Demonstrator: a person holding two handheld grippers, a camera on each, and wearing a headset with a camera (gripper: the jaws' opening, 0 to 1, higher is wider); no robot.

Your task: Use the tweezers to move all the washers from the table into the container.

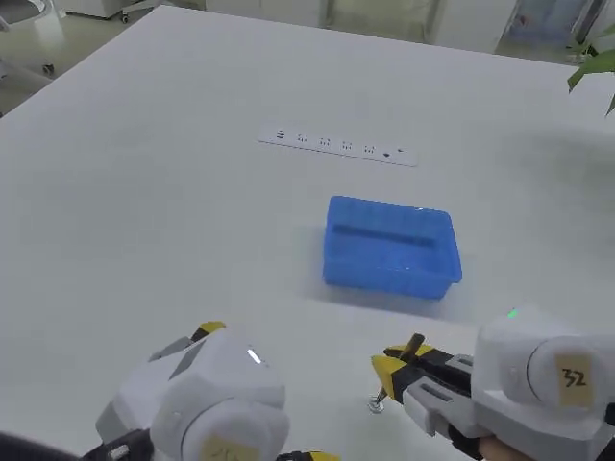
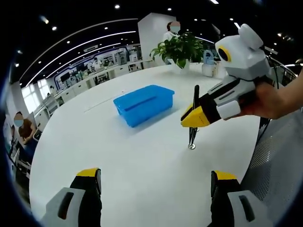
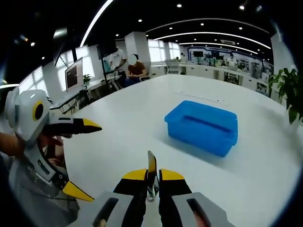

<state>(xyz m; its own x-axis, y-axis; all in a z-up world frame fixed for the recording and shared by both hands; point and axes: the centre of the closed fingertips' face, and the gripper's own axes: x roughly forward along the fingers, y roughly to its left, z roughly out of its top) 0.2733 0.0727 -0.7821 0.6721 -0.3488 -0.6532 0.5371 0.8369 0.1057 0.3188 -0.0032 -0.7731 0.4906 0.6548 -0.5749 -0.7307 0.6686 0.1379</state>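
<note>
The right gripper (image 3: 152, 174) clamps the tweezers (image 2: 192, 135) upright, tips down at a washer (image 2: 191, 147) on the table (image 1: 144, 211), apparently so the fine points can pinch what the broad jaws cannot. The left gripper (image 2: 154, 177) hangs nearby, spread wide and empty. Just beyond sits the open blue container (image 1: 384, 276), within easy reach.

"32" on right claw (image 1: 392, 370) body (yellow sticker (image 1: 574, 377)).

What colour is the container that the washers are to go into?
The container is plain solid blue, clearest in the head view.
</note>
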